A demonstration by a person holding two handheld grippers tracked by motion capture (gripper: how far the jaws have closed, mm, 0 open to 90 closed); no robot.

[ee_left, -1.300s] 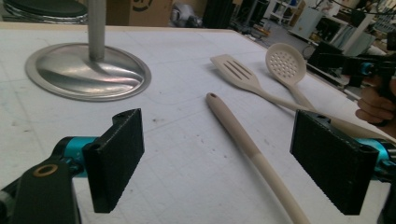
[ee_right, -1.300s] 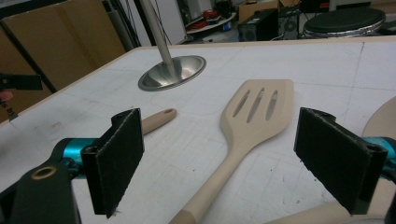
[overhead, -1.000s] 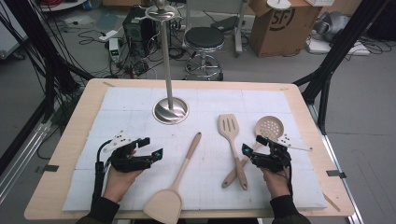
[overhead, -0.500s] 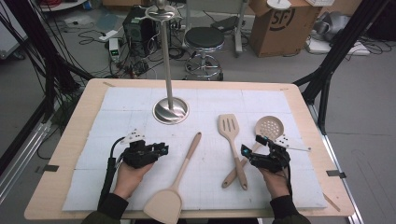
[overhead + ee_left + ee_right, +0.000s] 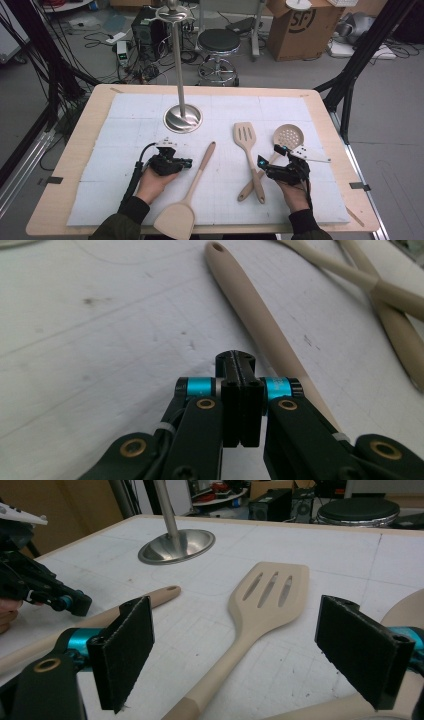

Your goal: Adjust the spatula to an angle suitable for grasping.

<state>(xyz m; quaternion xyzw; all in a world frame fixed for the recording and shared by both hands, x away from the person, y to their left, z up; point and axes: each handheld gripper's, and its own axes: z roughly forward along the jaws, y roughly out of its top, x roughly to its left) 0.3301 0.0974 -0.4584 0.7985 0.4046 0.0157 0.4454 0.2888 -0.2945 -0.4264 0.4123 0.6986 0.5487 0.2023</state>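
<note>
Left tool (image 5: 241, 357) just closed empty beside solid spatula (image 5: 260, 320), right tool (image 5: 240, 650) apart over slotted spatula (image 5: 260, 605).

Bare mat (image 5: 125, 150) lies open ahead-left of the left gripper (image 5: 187, 163), while the solid spatula's handle (image 5: 200, 167) bars its right side and the steel stand base (image 5: 183, 118) blocks farther ahead.

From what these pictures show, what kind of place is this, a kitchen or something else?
Probably a lab or workshop, not a kitchen. The wooden table stands on a bare grey floor amid loose cables, electronic boxes, a cardboard box and a round stool, with black frame struts beside it.
</note>
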